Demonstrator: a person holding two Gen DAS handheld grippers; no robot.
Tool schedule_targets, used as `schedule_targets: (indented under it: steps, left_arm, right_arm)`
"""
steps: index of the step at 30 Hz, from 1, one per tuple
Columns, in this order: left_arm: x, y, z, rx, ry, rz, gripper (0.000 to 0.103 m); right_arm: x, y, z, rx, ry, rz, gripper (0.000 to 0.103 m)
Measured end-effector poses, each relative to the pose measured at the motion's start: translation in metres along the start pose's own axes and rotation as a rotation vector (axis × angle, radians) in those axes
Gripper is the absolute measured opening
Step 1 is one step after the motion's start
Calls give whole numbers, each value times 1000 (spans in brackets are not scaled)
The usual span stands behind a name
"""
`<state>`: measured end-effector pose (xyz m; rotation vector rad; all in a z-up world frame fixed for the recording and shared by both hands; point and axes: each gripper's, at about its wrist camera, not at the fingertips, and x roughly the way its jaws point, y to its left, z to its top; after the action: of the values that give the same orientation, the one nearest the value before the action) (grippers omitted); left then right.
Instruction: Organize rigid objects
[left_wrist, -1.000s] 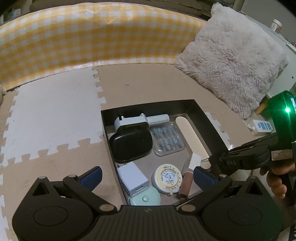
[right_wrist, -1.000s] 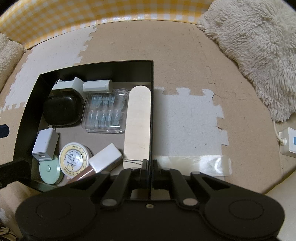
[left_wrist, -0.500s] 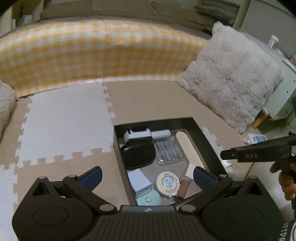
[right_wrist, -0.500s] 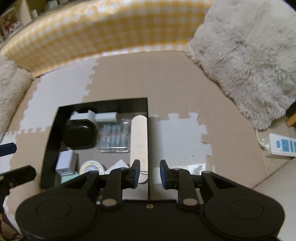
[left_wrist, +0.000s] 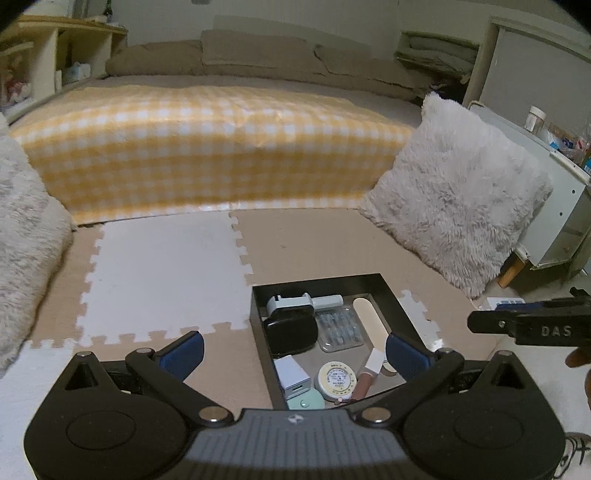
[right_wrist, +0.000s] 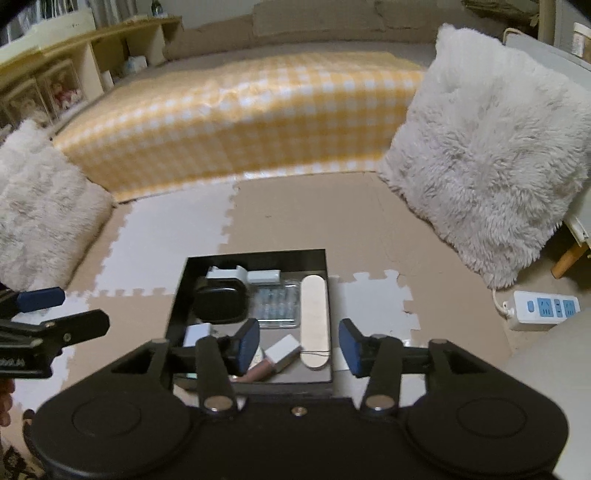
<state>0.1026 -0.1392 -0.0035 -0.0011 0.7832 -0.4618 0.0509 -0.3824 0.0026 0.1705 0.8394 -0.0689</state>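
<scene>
I am holding both the left gripper (left_wrist: 293, 349) and the right gripper (right_wrist: 298, 345), jaws spread and empty, the right's just opening, above the black tray (right_wrist: 177, 295) on the floor mat. The small items are lying packed inside it; a careless descent risks knocking the wooden stick (right_wrist: 314, 317) against its wall.

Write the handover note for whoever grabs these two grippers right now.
Left gripper: jaws open, empty, above the box's near edge.
Right gripper: jaws have just been opening, nothing between them, above the box's near right corner.
Black box sits on the foam mat. Inside: black case, white adapter, clear blister tray, beige oval piece along the right wall, white charger, round tape measure, lip gloss, mint disc.
Done: every small item in view lies in the box.
Left: none visible on the mat.
</scene>
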Motion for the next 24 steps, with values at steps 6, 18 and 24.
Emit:
schedule_targets:
  steps: [6, 18, 24]
  left_arm:
    - [-23, 6, -13, -14, -35, 16, 103]
    - [-53, 8, -36, 40, -76, 92, 103]
    - [-67, 8, -45, 23, -116, 116, 103]
  right_arm:
    - [-23, 10, -18, -2, -54, 9, 59]
    - [-55, 28, -53, -32, -140, -33, 85]
    - [-63, 31, -62, -39, -181, -67, 94]
